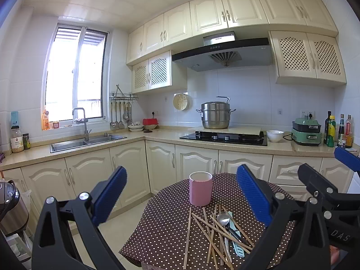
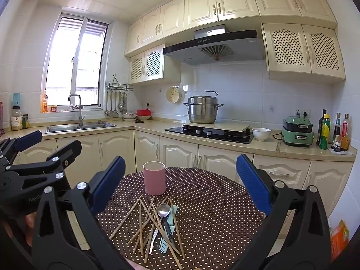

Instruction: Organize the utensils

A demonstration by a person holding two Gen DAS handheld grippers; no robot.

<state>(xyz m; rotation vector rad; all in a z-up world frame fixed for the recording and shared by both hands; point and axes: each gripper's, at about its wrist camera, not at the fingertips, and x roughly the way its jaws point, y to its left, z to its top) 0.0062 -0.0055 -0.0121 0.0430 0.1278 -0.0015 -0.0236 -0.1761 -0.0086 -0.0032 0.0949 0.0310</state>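
Hovering above the near edge of a round table (image 1: 171,220), both grippers were seen with their blue-padded jaws spread wide and nothing held between them. The left gripper (image 1: 180,200) was raised over the table's left side, while the right gripper (image 2: 180,184) was raised beside it; each was caught at the margin of the other's view. On the brown polka-dot tablecloth (image 2: 213,202), a pink cup (image 2: 154,178) was stood upright toward the far edge, framed between the open fingers in both wrist views and touched by neither tool. Just in front of the cup, nearer the grippers, a loose heap of wooden chopsticks (image 2: 144,220) was left crisscrossed, the sticks fanned toward the near edge. A metal spoon (image 2: 163,210) with a dark handle was laid across the heap, bowl toward the cup, and a pale green utensil (image 2: 167,236) was lying alongside it, partly under the sticks. A slim metal piece was glimpsed beneath the pile, though its kind could not be told. The heap was positioned below and ahead of both grippers, well apart from their pads. Behind the table, a steel pot (image 1: 216,115) was seen on the stove counter.
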